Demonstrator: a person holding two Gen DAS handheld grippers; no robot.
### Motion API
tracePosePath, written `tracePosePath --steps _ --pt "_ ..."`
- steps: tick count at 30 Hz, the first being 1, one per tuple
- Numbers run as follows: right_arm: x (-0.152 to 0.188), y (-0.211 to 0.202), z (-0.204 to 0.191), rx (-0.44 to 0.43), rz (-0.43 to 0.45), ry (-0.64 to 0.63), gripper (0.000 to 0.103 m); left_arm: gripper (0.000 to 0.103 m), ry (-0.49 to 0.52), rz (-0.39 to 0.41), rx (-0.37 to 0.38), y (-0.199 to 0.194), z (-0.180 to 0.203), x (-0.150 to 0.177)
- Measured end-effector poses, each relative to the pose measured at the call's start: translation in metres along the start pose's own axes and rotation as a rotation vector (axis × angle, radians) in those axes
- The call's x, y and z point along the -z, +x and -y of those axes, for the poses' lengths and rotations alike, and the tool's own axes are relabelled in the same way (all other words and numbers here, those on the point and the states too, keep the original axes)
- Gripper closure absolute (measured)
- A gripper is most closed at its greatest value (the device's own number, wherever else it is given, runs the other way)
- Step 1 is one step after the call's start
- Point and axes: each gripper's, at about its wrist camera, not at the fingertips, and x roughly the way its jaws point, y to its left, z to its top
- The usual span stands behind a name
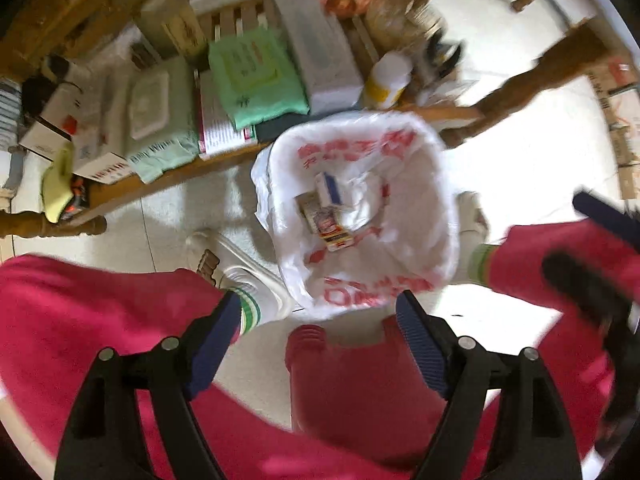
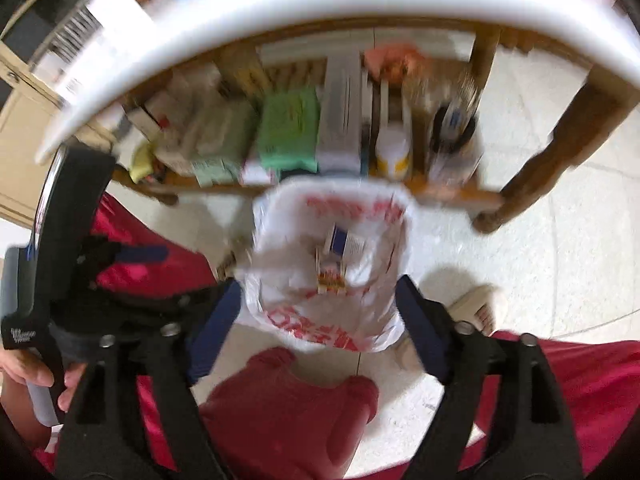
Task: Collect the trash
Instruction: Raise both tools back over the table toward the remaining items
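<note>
My left hand-held gripper is spread wide with nothing between its fingers, pointing straight down. Just ahead of its tips sits the trash bin, lined with a white bag with red print. Small boxes lie at the bottom of the bag, one white with a blue stripe, others with red and yellow print. My right hand-held gripper is also wide open and empty, the same bag showing between its fingers. A red stool sits directly under both grippers, my red trouser legs on either side, white shoe left of the bag. Beyond the bag is a low wooden shelf crammed with a green pack, white boxes, and a white bottle with a yellow label. In the right view the white tabletop edge arcs above, blurred. My hand grips the left tool's handle at lower left
</note>
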Motion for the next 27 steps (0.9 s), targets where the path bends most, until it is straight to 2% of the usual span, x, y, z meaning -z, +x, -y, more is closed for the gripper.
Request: tracePosePath --steps 2,5,6,10,13,16,19,21,24,27 --pt "-0.01 -0.036 -0.003 -0.014 0.055 -0.036 0.021 0.025 0.022 0.047 0.011 -0.035 0.002 0.004" --pt "-0.031 -0.087 -0.013 0.03 0.131 -0.146 0.021 0.012 0.068 0.135 0.0 -0.098 0.003 -0.002" --pt "-0.038 -0.104 -0.016 0.052 0.159 -0.188 0.021 0.012 0.083 0.174 -0.012 -0.125 0.003 -0.009" --pt "-0.075 -0.177 -0.038 0.105 0.299 -0.357 0.009 0.009 0.111 0.28 -0.078 -0.199 -0.002 -0.034" --pt "-0.105 -0.219 -0.054 0.081 0.354 -0.459 0.007 0.009 0.101 0.304 -0.117 -0.244 -0.01 -0.059" --pt "-0.137 -0.254 -0.066 0.1 0.403 -0.559 0.007 0.009 0.038 0.276 -0.069 -0.282 -0.026 -0.087" --pt "-0.17 -0.277 -0.071 0.121 0.399 -0.656 0.007 0.009 -0.002 0.27 -0.041 -0.308 -0.038 -0.11" --pt "-0.192 -0.286 -0.07 0.128 0.386 -0.711 0.007 0.009 -0.028 0.286 -0.055 -0.322 -0.044 -0.122" --pt "-0.232 -0.301 -0.065 0.087 0.357 -0.784 0.007 0.009 -0.055 0.315 -0.104 -0.34 -0.049 -0.142" --pt "-0.255 -0.306 -0.059 0.081 0.344 -0.854 0.007 0.008 -0.072 0.306 -0.112 -0.346 -0.053 -0.165"
